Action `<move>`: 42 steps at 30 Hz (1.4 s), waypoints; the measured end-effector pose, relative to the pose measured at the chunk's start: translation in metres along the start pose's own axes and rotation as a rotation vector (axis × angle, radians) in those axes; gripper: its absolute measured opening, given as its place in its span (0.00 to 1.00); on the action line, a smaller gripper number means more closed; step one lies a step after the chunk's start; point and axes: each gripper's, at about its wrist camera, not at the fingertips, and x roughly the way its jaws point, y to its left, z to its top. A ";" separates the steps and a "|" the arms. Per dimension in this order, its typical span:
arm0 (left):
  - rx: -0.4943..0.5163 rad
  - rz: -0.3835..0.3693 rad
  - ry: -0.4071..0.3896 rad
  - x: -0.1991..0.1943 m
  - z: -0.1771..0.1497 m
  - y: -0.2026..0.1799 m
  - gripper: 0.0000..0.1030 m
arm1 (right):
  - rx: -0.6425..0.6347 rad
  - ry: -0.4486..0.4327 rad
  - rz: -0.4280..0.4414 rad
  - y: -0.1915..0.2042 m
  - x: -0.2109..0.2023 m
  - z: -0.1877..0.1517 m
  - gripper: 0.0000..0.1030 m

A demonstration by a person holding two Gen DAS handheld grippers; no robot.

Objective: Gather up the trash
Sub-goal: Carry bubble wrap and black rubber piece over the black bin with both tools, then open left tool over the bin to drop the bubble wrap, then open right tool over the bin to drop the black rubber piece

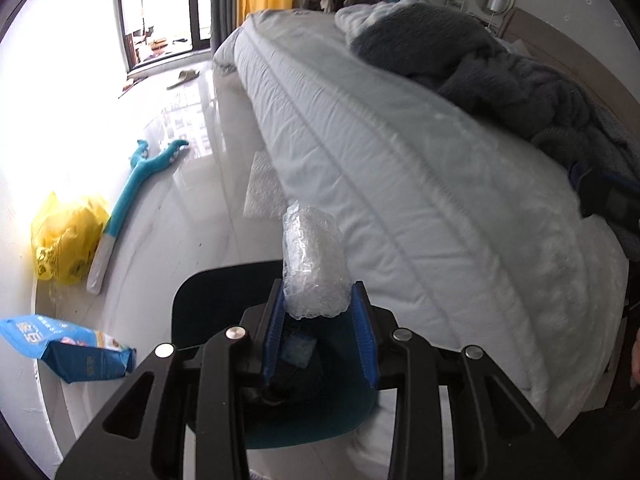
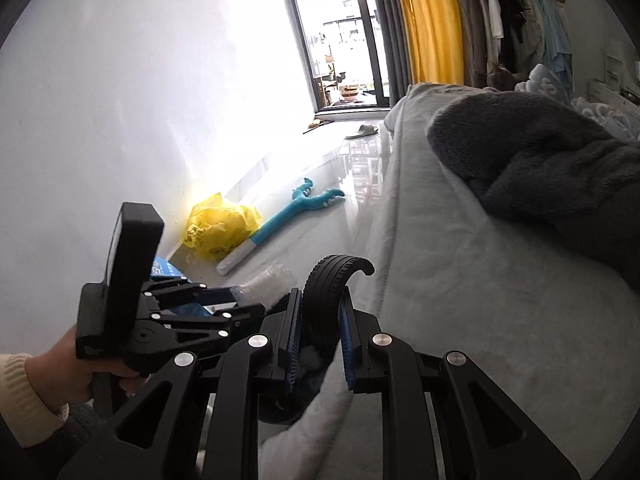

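My left gripper (image 1: 319, 300) is shut on a crumpled wad of clear bubble wrap (image 1: 312, 264) and holds it over a dark teal bin (image 1: 224, 308) beside the bed. The right wrist view also shows the left gripper (image 2: 240, 298) with the wrap (image 2: 268, 280) in it. My right gripper (image 2: 320, 312) is shut on the black ribbed rim of the bin (image 2: 332, 276), next to the bed's edge. A white tissue scrap (image 2: 310, 360) lies inside the bin.
A white bed (image 1: 400, 168) with a grey blanket (image 1: 500, 76) fills the right side. On the floor lie a yellow plastic bag (image 1: 66, 240), a teal plush toy (image 1: 132, 192), a blue packet (image 1: 72, 356) and a white textured sheet (image 1: 262, 192). A slipper (image 1: 184, 78) lies near the window.
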 end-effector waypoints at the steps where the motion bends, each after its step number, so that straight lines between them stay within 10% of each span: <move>1: -0.011 0.002 0.017 0.002 -0.003 0.008 0.35 | -0.004 0.001 0.008 0.006 0.003 0.001 0.18; 15: -0.105 -0.036 0.214 0.022 -0.041 0.064 0.36 | -0.047 0.049 0.061 0.063 0.060 0.016 0.18; 19: -0.141 -0.041 0.238 0.018 -0.046 0.077 0.52 | -0.048 0.059 0.071 0.072 0.072 0.018 0.18; 42: -0.208 -0.019 0.080 -0.043 -0.049 0.139 0.77 | 0.064 0.309 0.054 0.081 0.181 -0.019 0.18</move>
